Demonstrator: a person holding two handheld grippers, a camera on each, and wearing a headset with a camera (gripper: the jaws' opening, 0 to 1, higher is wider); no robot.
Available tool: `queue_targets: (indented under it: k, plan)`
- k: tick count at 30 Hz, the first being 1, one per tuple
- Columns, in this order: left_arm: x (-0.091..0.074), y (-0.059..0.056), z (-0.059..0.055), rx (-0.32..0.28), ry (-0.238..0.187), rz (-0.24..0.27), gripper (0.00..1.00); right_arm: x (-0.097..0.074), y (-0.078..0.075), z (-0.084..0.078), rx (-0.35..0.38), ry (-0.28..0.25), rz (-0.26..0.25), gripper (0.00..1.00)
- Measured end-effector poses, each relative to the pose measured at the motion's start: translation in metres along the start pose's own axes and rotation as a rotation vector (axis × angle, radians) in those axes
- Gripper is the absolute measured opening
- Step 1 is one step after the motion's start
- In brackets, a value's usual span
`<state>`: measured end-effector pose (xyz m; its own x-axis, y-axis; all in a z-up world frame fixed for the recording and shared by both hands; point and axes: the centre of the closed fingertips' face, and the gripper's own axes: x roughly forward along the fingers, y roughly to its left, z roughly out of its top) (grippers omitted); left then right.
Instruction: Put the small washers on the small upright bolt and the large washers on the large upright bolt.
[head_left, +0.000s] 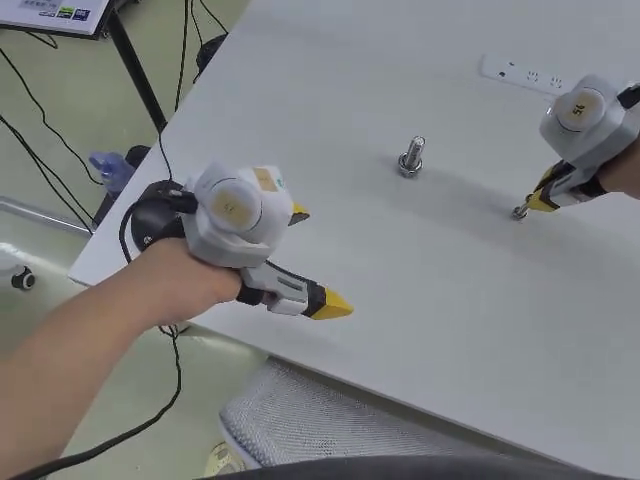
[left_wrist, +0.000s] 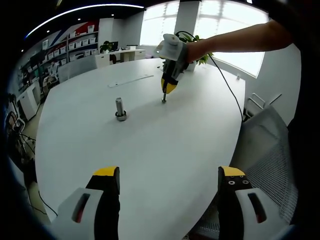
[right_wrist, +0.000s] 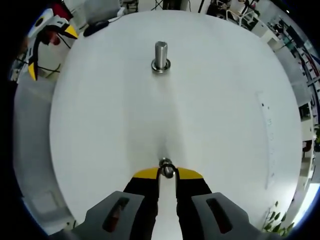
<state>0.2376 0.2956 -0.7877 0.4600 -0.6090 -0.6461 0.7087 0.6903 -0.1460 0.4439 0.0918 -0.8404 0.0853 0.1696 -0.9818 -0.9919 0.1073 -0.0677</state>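
Observation:
The large upright bolt (head_left: 411, 157) (left_wrist: 120, 108) (right_wrist: 160, 56) stands mid-table with washers around its base. The small upright bolt (head_left: 519, 211) (left_wrist: 163, 99) stands to its right. My right gripper (head_left: 533, 205) (left_wrist: 168, 90) (right_wrist: 166, 172) is tipped down at the top of that bolt. Its jaws are shut on a small washer (right_wrist: 166, 170), which sits right at the bolt's tip. My left gripper (head_left: 315, 258) (left_wrist: 169, 175) (right_wrist: 50, 50) hovers open near the table's front-left edge, with nothing between its jaws.
A white power strip (head_left: 525, 75) (left_wrist: 131, 80) lies at the far side of the white table (head_left: 450, 300). A grey mesh chair (head_left: 330, 420) (left_wrist: 270, 140) stands just off the near edge. Cables and a black device (head_left: 150, 215) sit by the left corner.

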Motion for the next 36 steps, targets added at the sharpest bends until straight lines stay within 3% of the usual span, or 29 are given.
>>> queue_targets:
  k: [17, 36]
  plan:
    - [0.004, -0.004, -0.004, -0.003, 0.02, -0.018, 0.79, 0.025, -0.001, -0.001, -0.03, 0.023, 0.017, 0.13]
    - [0.002, -0.007, -0.004, -0.002, 0.016, -0.014, 0.79, 0.021, 0.007, -0.002, -0.03, 0.015, 0.013, 0.14]
